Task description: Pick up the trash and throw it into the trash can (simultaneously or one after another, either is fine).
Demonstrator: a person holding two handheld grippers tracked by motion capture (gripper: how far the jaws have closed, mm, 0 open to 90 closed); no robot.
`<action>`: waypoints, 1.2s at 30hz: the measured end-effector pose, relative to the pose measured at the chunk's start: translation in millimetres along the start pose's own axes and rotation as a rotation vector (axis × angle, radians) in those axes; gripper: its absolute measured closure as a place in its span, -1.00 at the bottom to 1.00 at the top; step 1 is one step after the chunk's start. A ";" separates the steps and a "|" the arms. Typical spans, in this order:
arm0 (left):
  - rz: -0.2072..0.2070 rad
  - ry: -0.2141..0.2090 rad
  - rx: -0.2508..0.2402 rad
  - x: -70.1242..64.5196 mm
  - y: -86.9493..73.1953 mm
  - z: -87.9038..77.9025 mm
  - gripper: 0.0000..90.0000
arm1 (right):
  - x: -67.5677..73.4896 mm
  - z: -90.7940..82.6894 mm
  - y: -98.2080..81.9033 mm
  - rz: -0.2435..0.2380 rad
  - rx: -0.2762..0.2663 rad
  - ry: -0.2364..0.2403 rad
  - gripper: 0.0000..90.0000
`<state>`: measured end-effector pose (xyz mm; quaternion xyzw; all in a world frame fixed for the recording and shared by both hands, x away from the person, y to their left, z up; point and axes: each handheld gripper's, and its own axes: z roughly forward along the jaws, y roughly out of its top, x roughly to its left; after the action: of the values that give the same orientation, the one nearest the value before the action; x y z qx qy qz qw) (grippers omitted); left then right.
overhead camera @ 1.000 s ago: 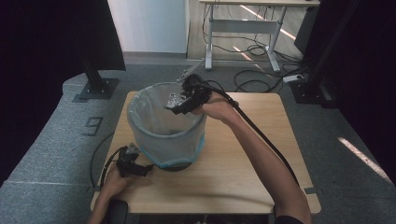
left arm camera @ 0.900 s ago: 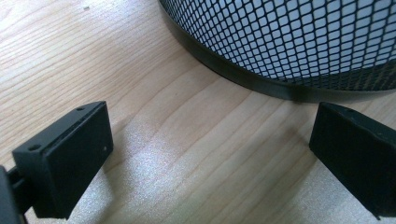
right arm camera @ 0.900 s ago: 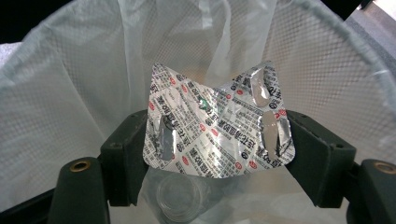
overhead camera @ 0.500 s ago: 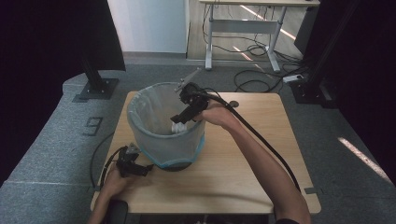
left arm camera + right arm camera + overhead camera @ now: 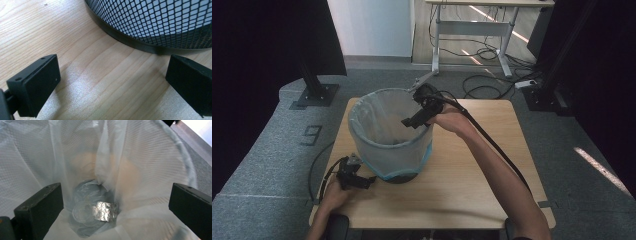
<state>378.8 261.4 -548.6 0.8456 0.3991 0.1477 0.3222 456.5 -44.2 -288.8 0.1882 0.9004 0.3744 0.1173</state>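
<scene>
Your view of the black mesh wastebasket [image 5: 160, 25] is cut off (top and right edges); its white liner [image 5: 140, 157] blurs the mesh.

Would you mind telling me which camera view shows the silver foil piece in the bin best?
The right gripper view: the silver foil piece lies plainly at the bag's bottom. In the high view the bin hides it; the left gripper view shows the bin's mesh outside.

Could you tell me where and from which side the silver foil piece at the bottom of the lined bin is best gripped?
Probably from straight above. The foil piece lies flat at the bin's bottom, partly over a clear lid. Its free right edge looks the best part to pinch; the open right tongs already point down at it.
</scene>
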 end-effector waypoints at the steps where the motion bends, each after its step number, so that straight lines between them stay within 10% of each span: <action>1: 0.001 0.000 0.000 0.0 0.0 0.0 -1.00 | -1.4 -1.7 -1.3 0.004 -0.003 -0.002 -1.00; 36: 0.001 0.000 0.001 0.1 0.0 -0.1 -1.00 | -30.7 -44.7 -45.8 0.115 -0.080 -0.097 -1.00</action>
<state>378.9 261.4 -548.5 0.8460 0.3987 0.1477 0.3218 456.9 -115.2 -288.6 0.2525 0.8657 0.4067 0.1465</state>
